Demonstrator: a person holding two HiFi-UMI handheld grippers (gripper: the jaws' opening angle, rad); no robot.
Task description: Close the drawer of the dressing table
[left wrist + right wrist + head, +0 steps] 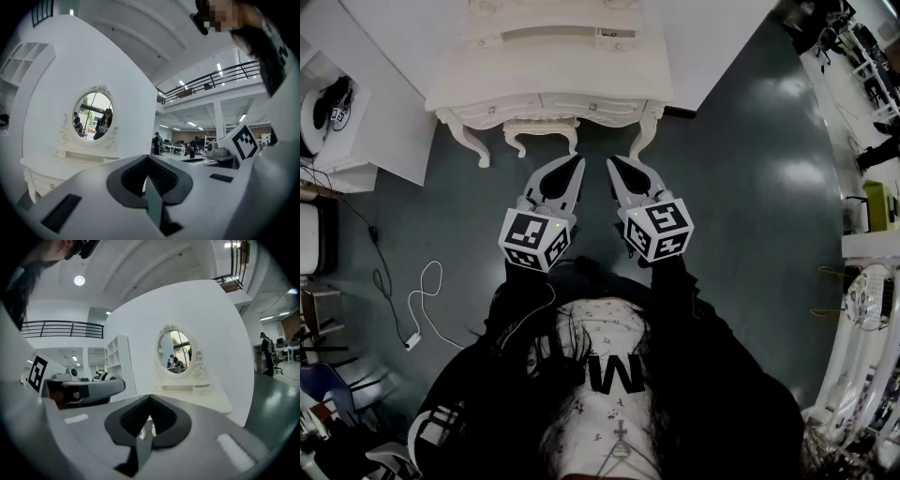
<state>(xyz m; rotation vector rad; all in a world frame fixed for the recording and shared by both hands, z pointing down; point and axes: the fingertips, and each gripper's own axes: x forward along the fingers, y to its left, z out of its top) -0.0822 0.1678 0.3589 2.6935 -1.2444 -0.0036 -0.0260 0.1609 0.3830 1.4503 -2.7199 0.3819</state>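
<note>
A white dressing table (pixel 553 80) stands against the wall ahead of me, with front drawers under its top. A small drawer (pixel 617 39) on the right of its upper shelf sticks out a little; it also shows in the right gripper view (pixel 202 390). The oval mirror (pixel 176 352) rises above that shelf. My left gripper (pixel 578 162) and right gripper (pixel 612 162) hang side by side over the floor, short of the table, touching nothing. Both are shut and empty, the left gripper's (pixel 149 158) jaws meeting at the tip, the right gripper's (pixel 150 398) likewise.
A white stool (pixel 542 128) is tucked under the table's front edge. A white cable (pixel 427 300) lies on the dark floor to my left. A white cabinet (pixel 366 84) stands at the left, and racks and desks (pixel 872 234) line the right side.
</note>
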